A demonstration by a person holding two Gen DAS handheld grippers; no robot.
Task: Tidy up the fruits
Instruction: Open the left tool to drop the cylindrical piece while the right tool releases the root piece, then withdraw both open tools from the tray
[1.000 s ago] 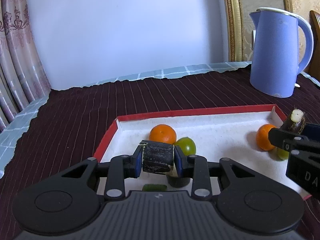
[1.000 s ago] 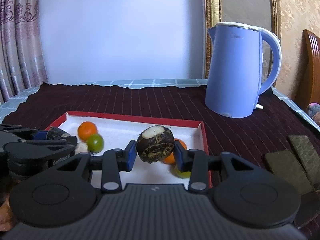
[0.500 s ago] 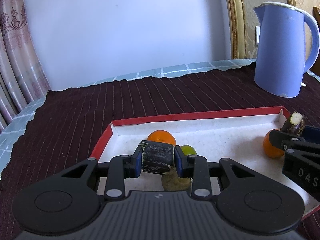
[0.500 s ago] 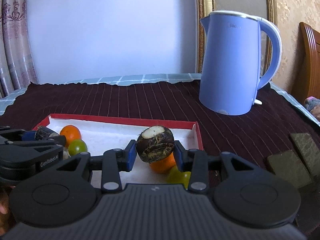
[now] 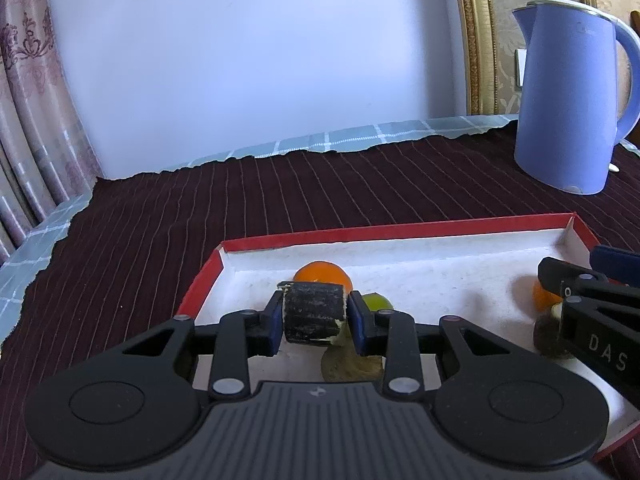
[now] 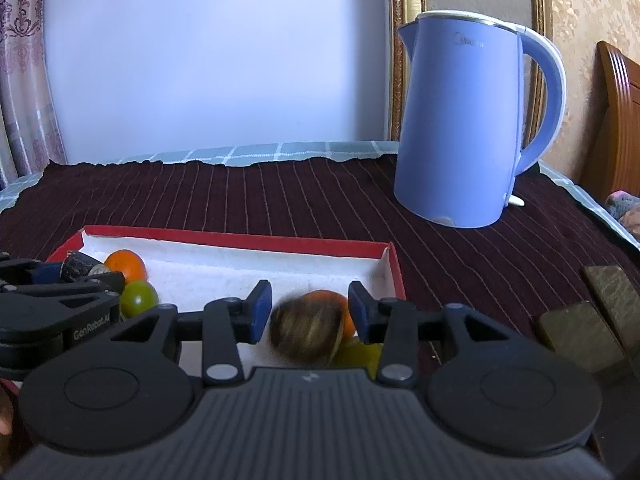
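My left gripper (image 5: 314,316) is shut on a dark cylindrical piece (image 5: 313,313) and holds it over the left part of the red-rimmed white tray (image 5: 400,232). An orange (image 5: 320,273) and a green fruit (image 5: 376,302) lie just beyond it, a brownish fruit (image 5: 350,364) below. My right gripper (image 6: 310,310) is open over the tray's right end (image 6: 394,264); a brown hairy fruit (image 6: 306,334), blurred, sits between its fingers without being gripped, in front of another orange (image 6: 334,302) and a yellow-green fruit (image 6: 360,356). The brown fruit also shows in the left wrist view (image 5: 550,334).
A blue electric kettle (image 6: 460,120) stands on the dark striped tablecloth (image 6: 280,192) behind the tray's right end. Two dark flat blocks (image 6: 580,332) lie on the cloth right of the tray. A wall and curtain stand behind the table, a wooden chair at far right.
My right gripper has opened and let go of the brown hairy fruit, which has dropped lower by the orange. My left gripper still holds the dark piece and has moved slightly.
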